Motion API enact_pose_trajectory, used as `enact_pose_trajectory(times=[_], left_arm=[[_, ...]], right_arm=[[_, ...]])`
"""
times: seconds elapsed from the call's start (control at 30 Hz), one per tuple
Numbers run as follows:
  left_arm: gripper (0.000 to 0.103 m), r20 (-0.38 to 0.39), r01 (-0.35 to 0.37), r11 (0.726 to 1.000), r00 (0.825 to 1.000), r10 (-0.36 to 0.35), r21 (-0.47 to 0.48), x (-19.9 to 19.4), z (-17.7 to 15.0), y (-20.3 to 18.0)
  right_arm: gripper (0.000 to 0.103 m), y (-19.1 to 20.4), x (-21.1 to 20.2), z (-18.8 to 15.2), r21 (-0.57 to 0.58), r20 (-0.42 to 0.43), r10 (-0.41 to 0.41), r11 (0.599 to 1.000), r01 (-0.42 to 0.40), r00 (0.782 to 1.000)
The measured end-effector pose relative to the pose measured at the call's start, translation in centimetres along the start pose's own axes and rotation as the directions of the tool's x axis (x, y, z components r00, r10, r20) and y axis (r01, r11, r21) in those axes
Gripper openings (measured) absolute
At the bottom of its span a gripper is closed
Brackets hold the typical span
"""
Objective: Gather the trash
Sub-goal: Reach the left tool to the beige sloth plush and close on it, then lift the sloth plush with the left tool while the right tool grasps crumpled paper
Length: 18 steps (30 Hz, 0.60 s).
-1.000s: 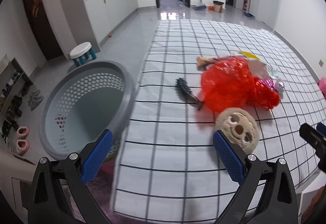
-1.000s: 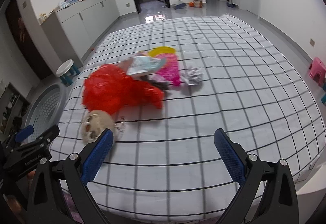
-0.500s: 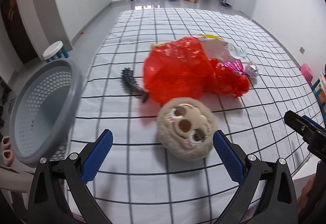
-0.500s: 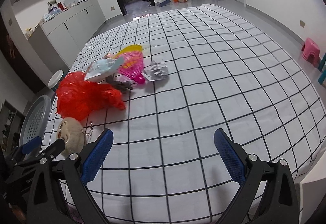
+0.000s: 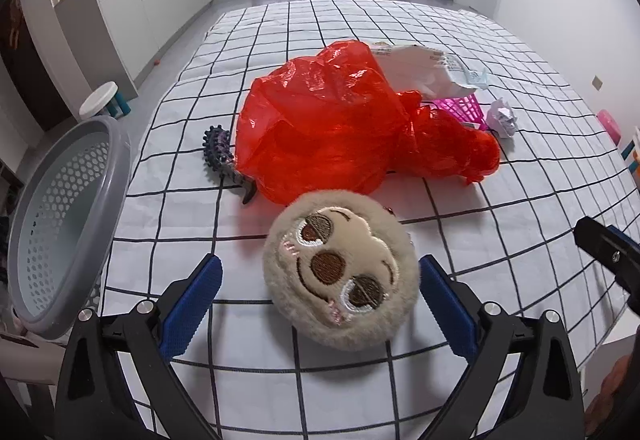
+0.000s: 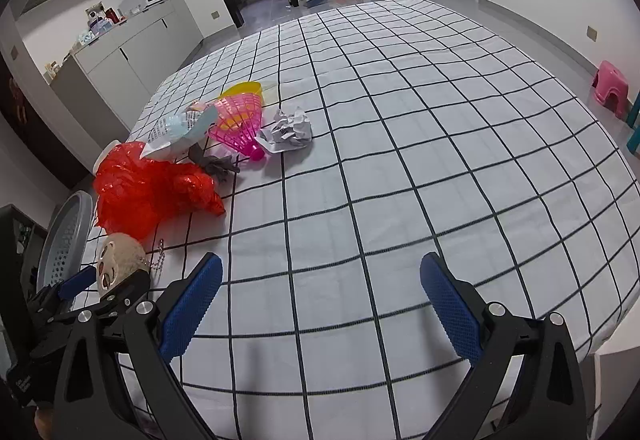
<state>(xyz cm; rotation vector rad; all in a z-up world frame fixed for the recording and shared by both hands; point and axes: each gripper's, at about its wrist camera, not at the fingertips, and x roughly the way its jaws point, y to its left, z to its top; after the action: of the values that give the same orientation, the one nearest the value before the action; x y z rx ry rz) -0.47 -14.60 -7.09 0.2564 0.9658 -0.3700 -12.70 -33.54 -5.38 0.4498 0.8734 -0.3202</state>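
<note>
A round beige plush face [image 5: 340, 272] lies on the checked bed sheet [image 5: 520, 200], between the jaws of my left gripper [image 5: 320, 272]. The jaws are closing; the right pad is at the plush's edge and the left pad stands clear of it. Behind the plush lie a crumpled red plastic bag [image 5: 332, 128], a dark hairbrush [image 5: 220, 156], a white wrapper [image 5: 428, 68] and a ball of crumpled paper [image 6: 288, 130]. My right gripper [image 6: 320, 272] hovers open over bare sheet with nothing between its fingers.
A grey perforated laundry basket [image 5: 68, 208] stands tilted at the bed's left edge. A pink plastic shuttlecock [image 6: 240, 124], a yellow bowl [image 6: 244, 88] and a grey cloth [image 6: 216, 164] lie by the wrapper. A bead chain [image 6: 158, 256] trails from the plush.
My left gripper has swung from the basket side and come down around the plush face. My right gripper has sunk a little toward the sheet and stays open.
</note>
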Motion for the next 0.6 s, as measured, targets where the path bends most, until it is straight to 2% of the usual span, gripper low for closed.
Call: enact_pose_trajectory(times=[0.07,0.13,0.3,0.6], left_arm=[[0.074,-0.007,0.0,1.0,1.0,0.0,0.007,0.1,0.0,0.2],[0.064,-0.013,0.008,1.0,1.0,-0.008,0.008,0.1,-0.1,0.3],[0.06,-0.001,0.0,1.0,1.0,0.0,0.009,-0.3,-0.2,0.8],[0.06,0.088,-0.074,0.997,0.994,0.072,0.011,-3.5,-0.4,2.1]], right_arm=[[0.095,0.2,0.2,0.3,-0.005,0.001,0.002,1.0,-0.002,1.0],[0.095,0.4,0.4,0.5,-0.009,0.002,0.005,1.0,-0.005,1.0],[0.095,1.0,1.0,1.2,-0.032,-0.002,0.01,0.999,-0.01,1.0],[0.095,1.1,3.1,4.5,-0.092,-0.008,-0.038,0.995,0.037,0.999]])
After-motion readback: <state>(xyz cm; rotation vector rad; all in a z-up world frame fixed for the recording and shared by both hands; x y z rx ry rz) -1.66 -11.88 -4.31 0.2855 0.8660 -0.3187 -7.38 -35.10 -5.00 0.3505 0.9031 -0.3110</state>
